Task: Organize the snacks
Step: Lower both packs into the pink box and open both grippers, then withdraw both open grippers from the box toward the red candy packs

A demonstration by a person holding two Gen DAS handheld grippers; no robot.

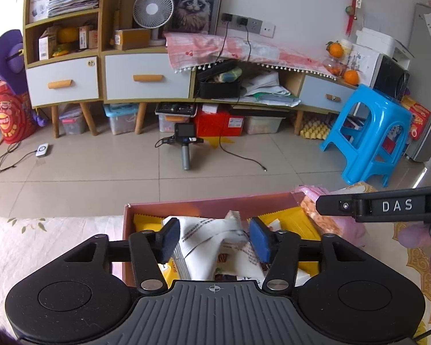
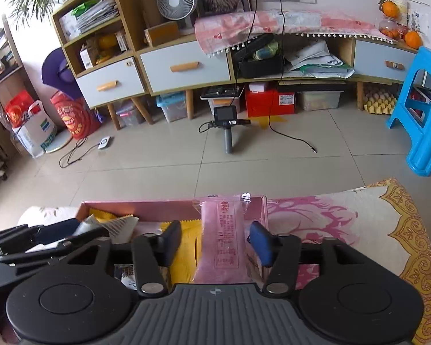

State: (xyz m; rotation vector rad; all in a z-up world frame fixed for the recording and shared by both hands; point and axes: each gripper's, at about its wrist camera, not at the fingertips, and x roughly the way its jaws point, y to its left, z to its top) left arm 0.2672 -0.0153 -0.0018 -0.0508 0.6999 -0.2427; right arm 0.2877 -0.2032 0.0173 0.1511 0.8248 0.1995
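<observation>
The pink snack packet (image 2: pixel 225 235) lies between the fingers of my right gripper (image 2: pixel 217 243), its long axis running straight ahead, along the fingers, with its far end resting over the far wall of the pink box (image 2: pixel 158 208). My right jaws stand apart; neither pad touches the wrapper, so the packet is released, not grasped. The yellow packets (image 2: pixel 186 247) lie flat in the box just left of it.

The white crumpled packet (image 1: pixel 215 244) sits in the same box between the fingers of my left gripper (image 1: pixel 214 241). Those jaws are also spread, the blue pad (image 1: pixel 260 240) close beside the wrapper; contact cannot be confirmed.

My right gripper is nearer the pink packet. In my judgement, the next move turns on closing across its short axis.

The box rests on a patterned cloth (image 2: pixel 344 230).
</observation>
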